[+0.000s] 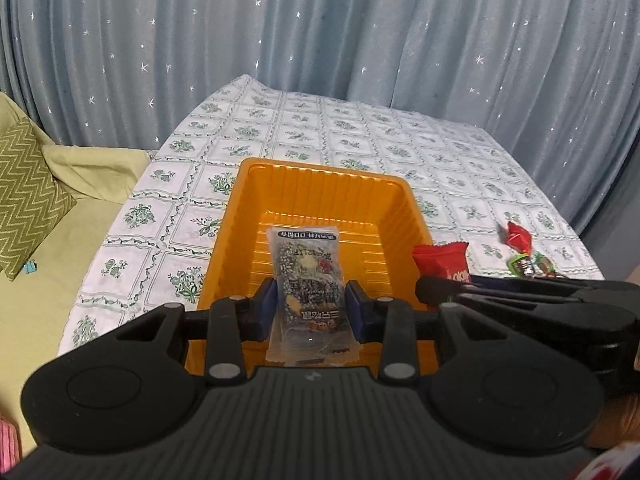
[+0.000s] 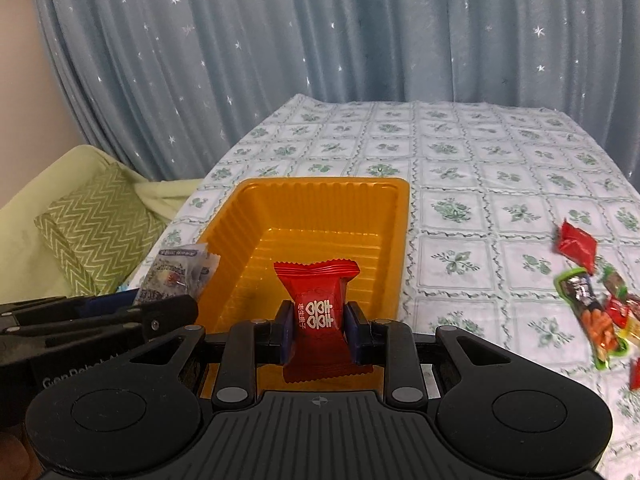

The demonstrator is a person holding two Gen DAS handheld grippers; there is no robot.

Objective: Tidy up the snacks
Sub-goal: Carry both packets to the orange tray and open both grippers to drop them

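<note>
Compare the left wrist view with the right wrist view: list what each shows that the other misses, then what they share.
Only the left wrist view: the left claw shut on the clear printed snack packet, seen head-on, its whole length showing.

Only the right wrist view: the right claw shut on the red candy packet, and more of the loose snacks at the right.

Both: the empty orange tray, the floral tablecloth, the blue starred curtain, the green zigzag cushion.

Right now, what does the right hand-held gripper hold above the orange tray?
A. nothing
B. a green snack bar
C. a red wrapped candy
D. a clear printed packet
C: the right hand-held gripper is clamped on a red wrapped candy over the orange tray; the clear packet is in the left hand-held gripper.
</note>
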